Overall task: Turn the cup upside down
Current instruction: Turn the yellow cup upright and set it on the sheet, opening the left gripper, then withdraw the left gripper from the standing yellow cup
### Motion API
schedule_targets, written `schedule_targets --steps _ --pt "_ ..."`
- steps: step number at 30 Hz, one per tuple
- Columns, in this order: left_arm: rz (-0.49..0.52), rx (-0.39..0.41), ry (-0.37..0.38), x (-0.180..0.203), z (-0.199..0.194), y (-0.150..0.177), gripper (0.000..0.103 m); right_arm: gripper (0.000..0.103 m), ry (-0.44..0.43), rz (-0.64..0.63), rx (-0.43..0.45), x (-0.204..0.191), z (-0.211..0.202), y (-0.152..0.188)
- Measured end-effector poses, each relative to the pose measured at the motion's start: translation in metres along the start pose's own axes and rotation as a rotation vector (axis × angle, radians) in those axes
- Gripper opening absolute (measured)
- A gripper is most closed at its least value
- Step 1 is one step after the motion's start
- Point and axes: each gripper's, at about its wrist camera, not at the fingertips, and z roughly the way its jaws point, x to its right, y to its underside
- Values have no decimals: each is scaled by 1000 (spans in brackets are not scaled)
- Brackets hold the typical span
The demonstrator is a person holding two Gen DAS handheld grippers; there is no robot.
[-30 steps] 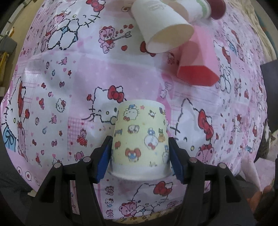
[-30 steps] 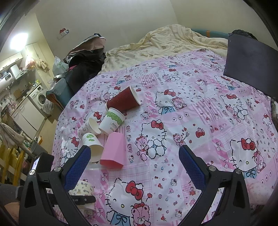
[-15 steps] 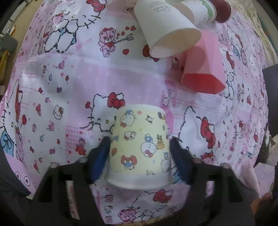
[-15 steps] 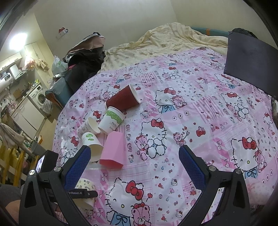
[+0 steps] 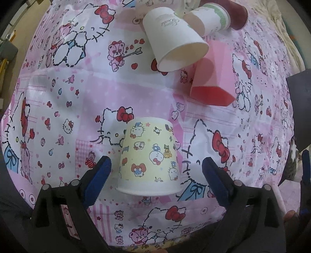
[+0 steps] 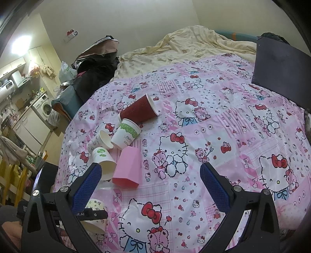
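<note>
A pale yellow paper cup (image 5: 148, 157) with cartoon prints stands upside down on the pink Hello Kitty bedspread (image 5: 77, 93), rim down. My left gripper (image 5: 155, 179) is open around it, blue pads clear of both sides. In the right wrist view the same cup (image 6: 95, 216) shows at lower left, partly hidden behind the left gripper's black body. My right gripper (image 6: 150, 184) is open and empty, held above the bedspread (image 6: 213, 136).
Several cups lie on their sides beyond: a white cup (image 5: 175, 48), a green-banded cup (image 5: 210, 17), a pink cup (image 5: 211, 81), a dark red ribbed cup (image 6: 139, 112). A dark flat board (image 6: 281, 72) lies at right. A crumpled yellow blanket (image 6: 184, 46) is behind.
My left gripper has opened and let go of the yellow cup, which now stands free, rim down. The left gripper also pulled back slightly. The right gripper has barely moved.
</note>
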Motion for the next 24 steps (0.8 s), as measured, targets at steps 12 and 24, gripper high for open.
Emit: schedule_targets --steps 12,24 --pt "86 143 11 -8 -62 28 93 103 -4 6 5 0 -3 -1" --pt "72 328 -65 -70 -96 19 94 103 -63 -26 -38 -11 2 4"
